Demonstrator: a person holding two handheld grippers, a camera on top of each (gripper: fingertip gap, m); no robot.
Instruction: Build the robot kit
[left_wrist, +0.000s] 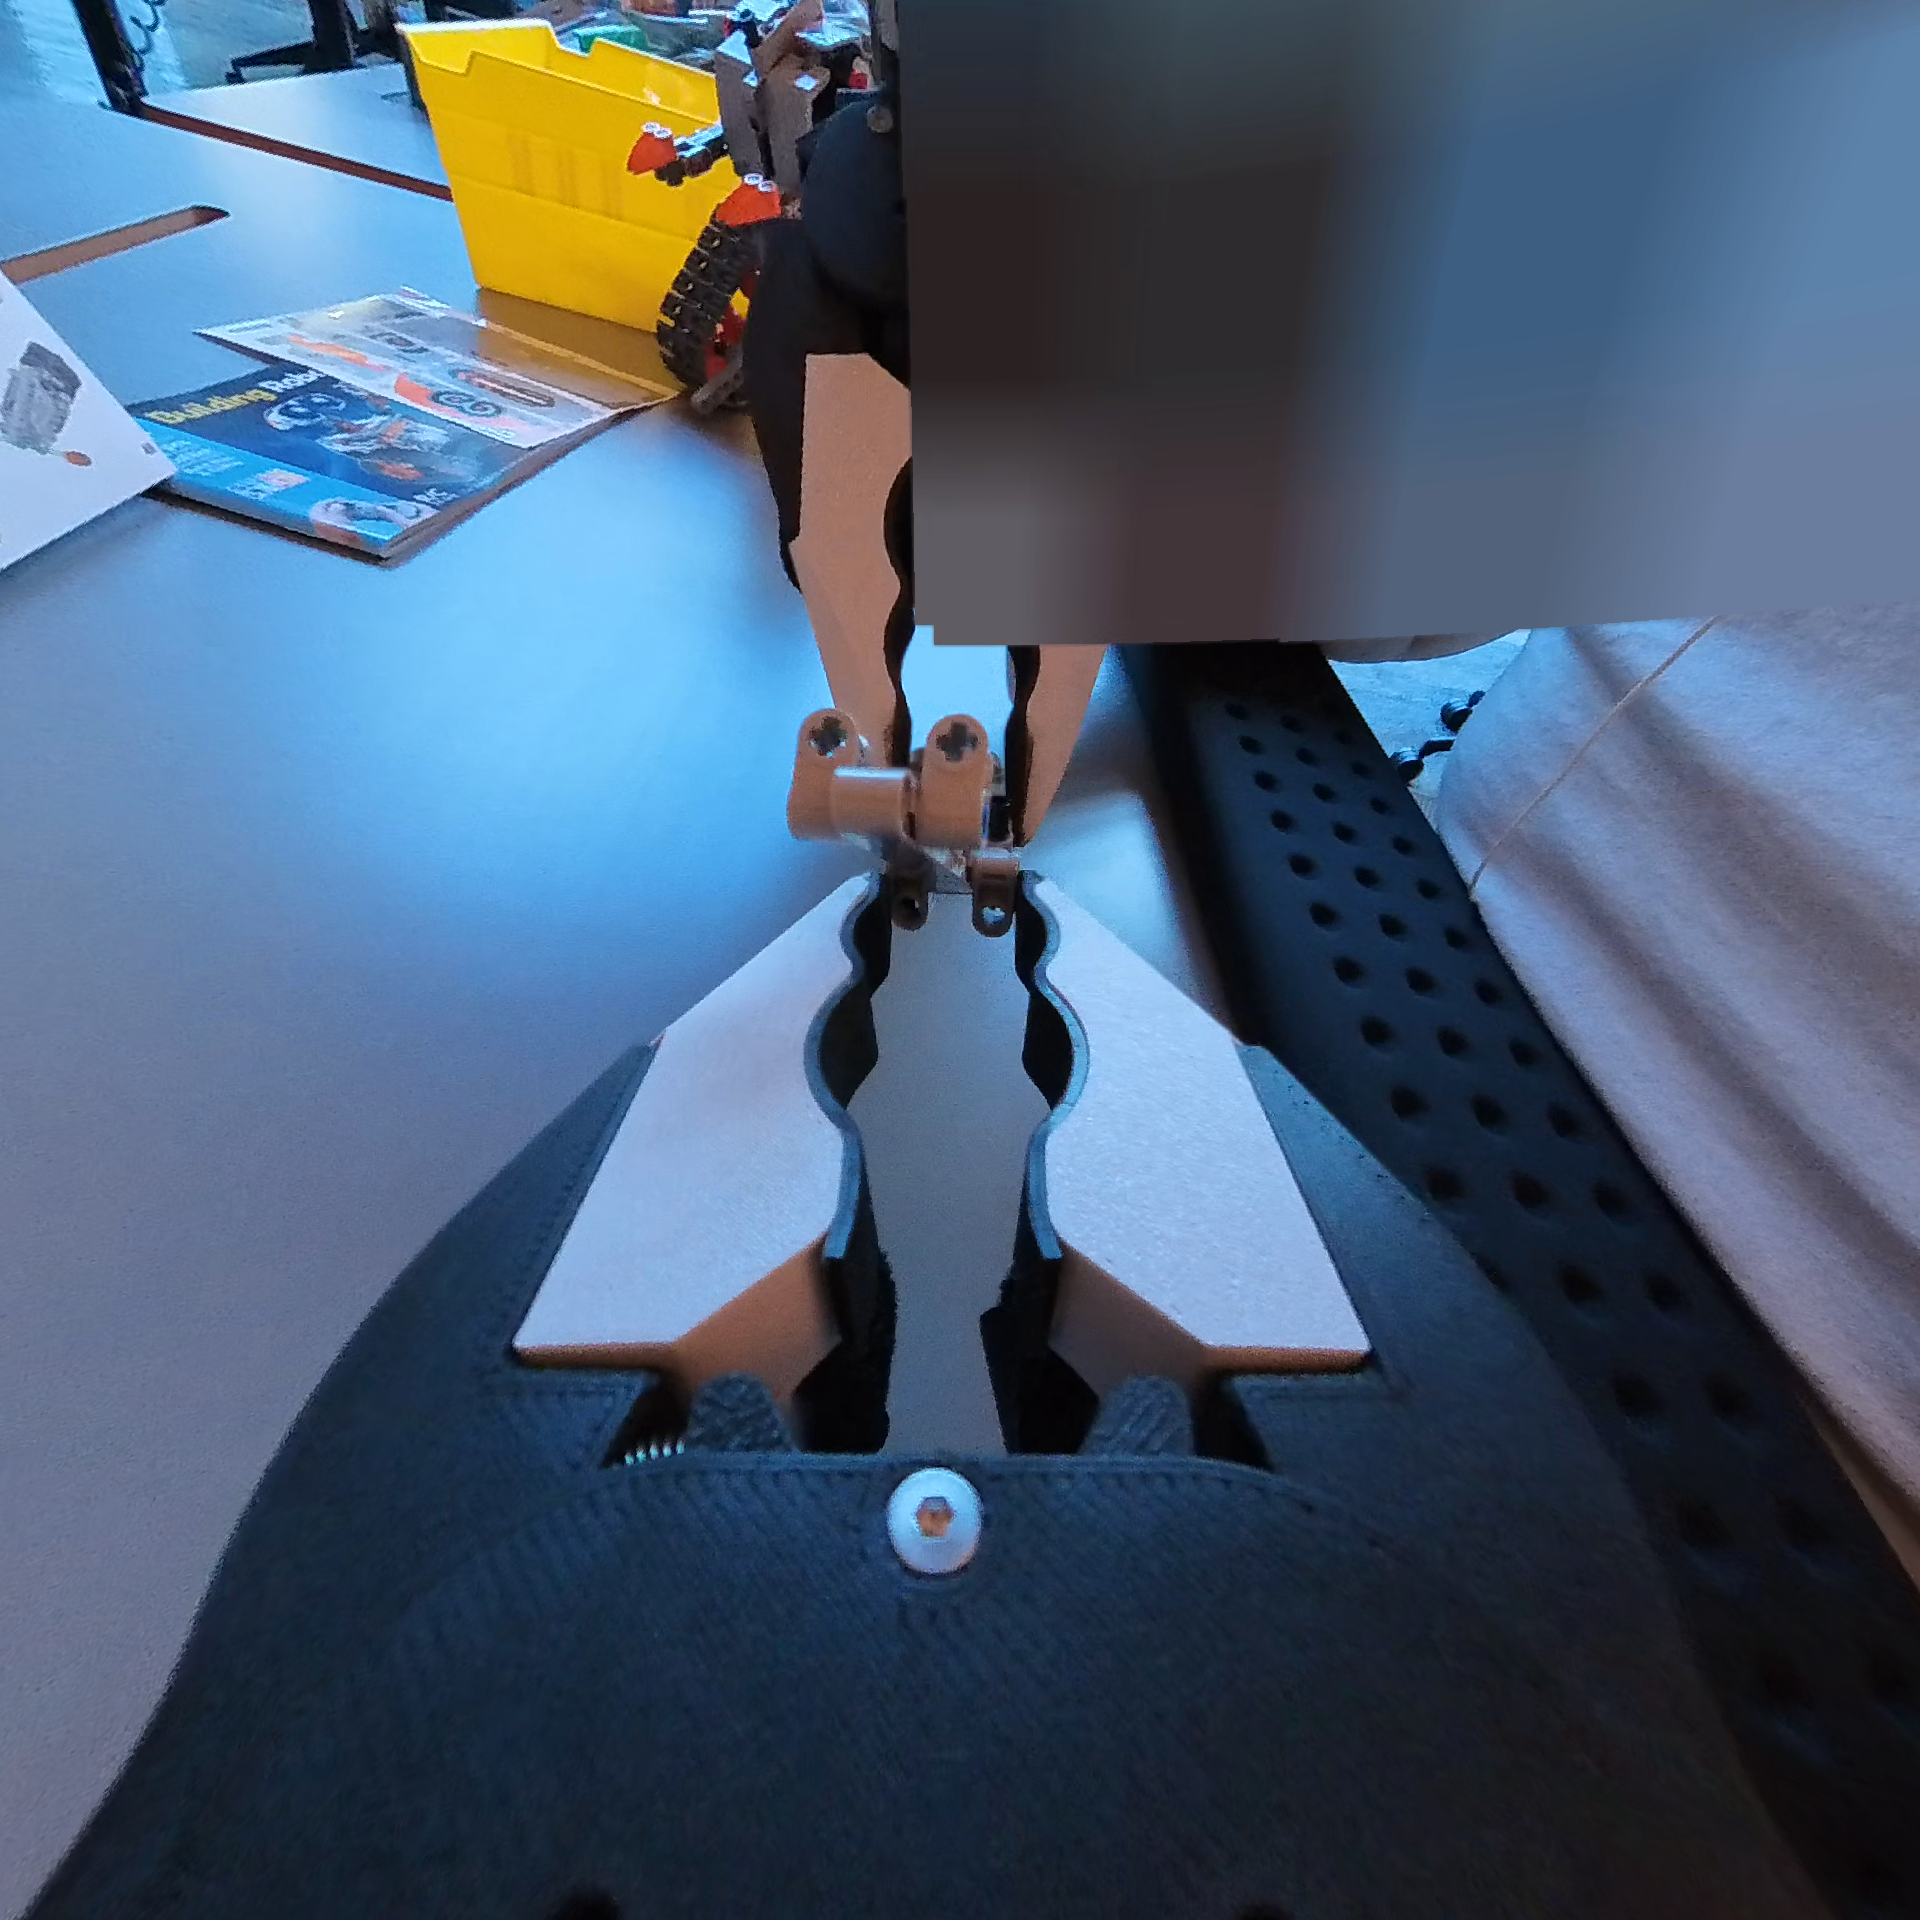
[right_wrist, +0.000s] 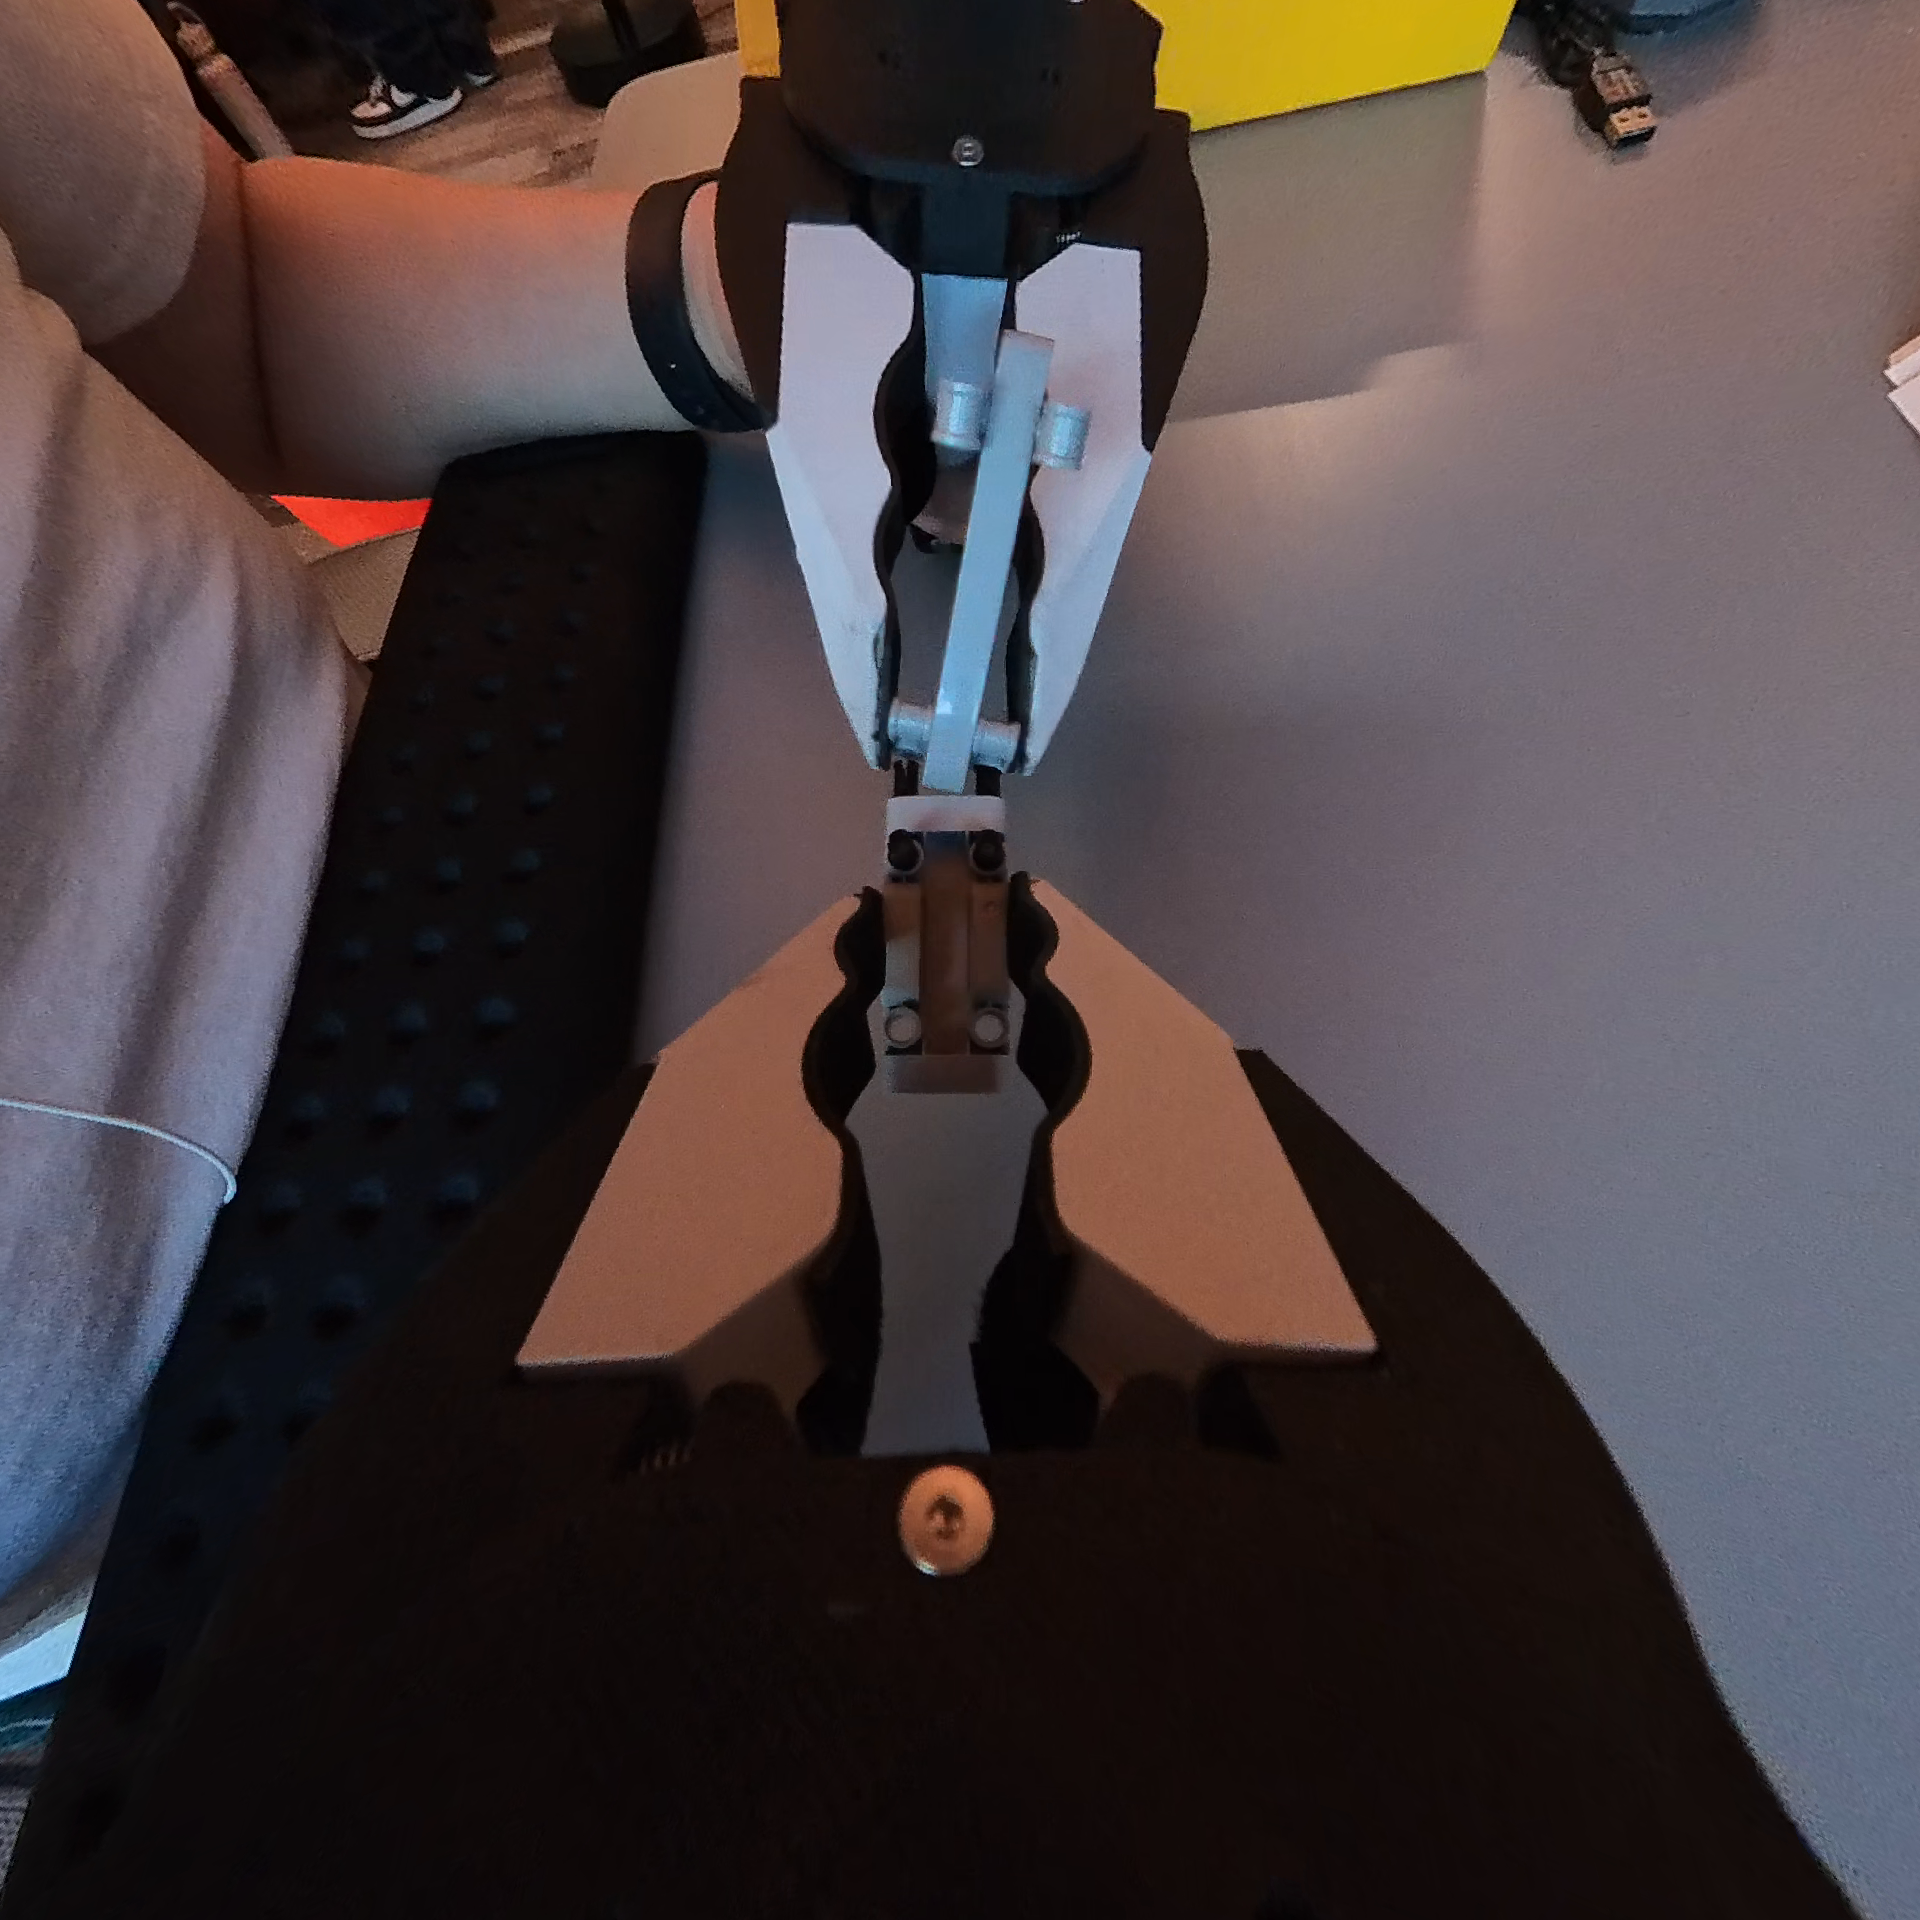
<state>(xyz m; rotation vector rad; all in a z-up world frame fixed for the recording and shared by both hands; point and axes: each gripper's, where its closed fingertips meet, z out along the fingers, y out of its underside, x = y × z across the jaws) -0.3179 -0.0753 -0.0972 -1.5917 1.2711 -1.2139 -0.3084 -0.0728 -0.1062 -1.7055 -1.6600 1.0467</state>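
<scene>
A small grey construction-toy assembly (left_wrist: 883, 805) hangs above the grey table (left_wrist: 416, 831), held between both grippers tip to tip. My left gripper (left_wrist: 951, 894) is shut on its lower end, where small pin connectors sit between the fingertips. My right gripper (left_wrist: 961, 769) comes in from the far side and grips the same assembly. In the right wrist view my right gripper (right_wrist: 945, 894) is shut on a short grey block with pins (right_wrist: 945, 977). The left gripper (right_wrist: 956, 764) faces it and holds a long grey beam (right_wrist: 982, 561) with two cylinders. The two parts meet between the tips.
A yellow bin (left_wrist: 582, 177) and a tracked toy model (left_wrist: 717, 281) stand at the back. Booklets (left_wrist: 343, 447) and a white sheet (left_wrist: 52, 416) lie to the left. A black perforated mat (left_wrist: 1455, 987) lies by a person's forearm with a black wristband (right_wrist: 675, 312). A cable plug (right_wrist: 1616, 104) lies at the far right. Both grippers' tips are close together, under 4 cm apart.
</scene>
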